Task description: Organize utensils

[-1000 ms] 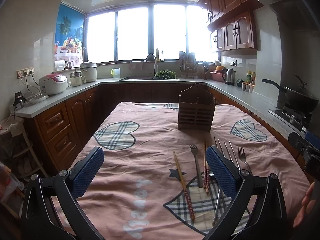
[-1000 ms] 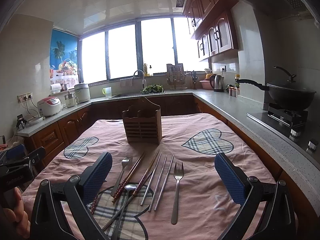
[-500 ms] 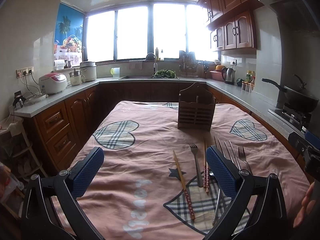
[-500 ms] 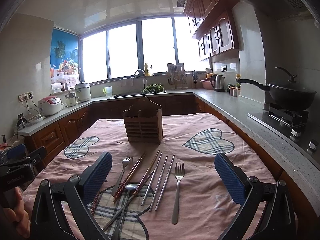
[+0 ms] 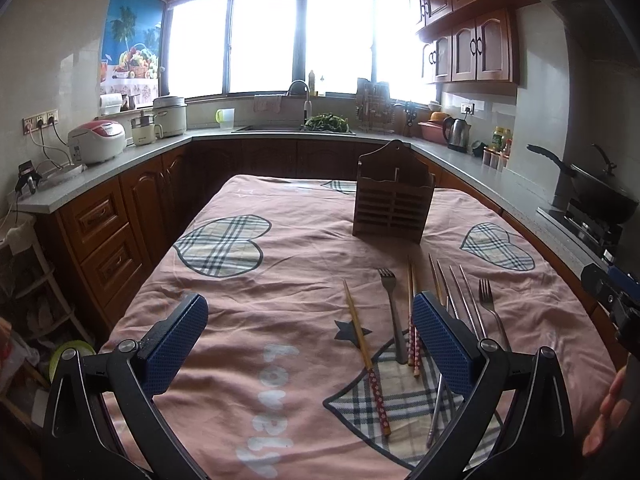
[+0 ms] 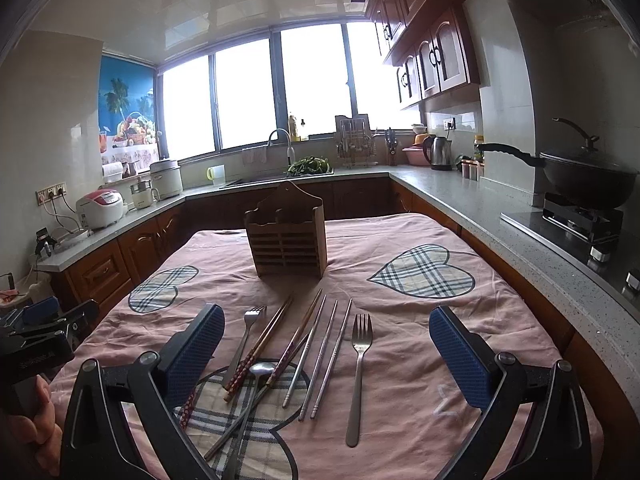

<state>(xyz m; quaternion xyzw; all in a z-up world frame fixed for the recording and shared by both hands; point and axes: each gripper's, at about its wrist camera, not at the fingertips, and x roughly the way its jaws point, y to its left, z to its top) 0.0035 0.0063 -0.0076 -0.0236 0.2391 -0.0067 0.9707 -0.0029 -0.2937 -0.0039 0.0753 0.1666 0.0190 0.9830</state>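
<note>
A brown wooden slatted utensil holder stands upright on the pink tablecloth. In front of it lie two forks, a spoon, wooden chopsticks with red patterned ends and metal chopsticks. One wooden chopstick lies apart on the left. My left gripper is open above the cloth, left of the utensils. My right gripper is open above the utensils, empty.
Kitchen counters run round the table on three sides. A wok sits on a stove at the right, a rice cooker at the left, a sink under the window. The left gripper's body shows at the right wrist view's left edge.
Hardly anything has moved; the right wrist view has shifted very slightly. Both grippers stay open.
</note>
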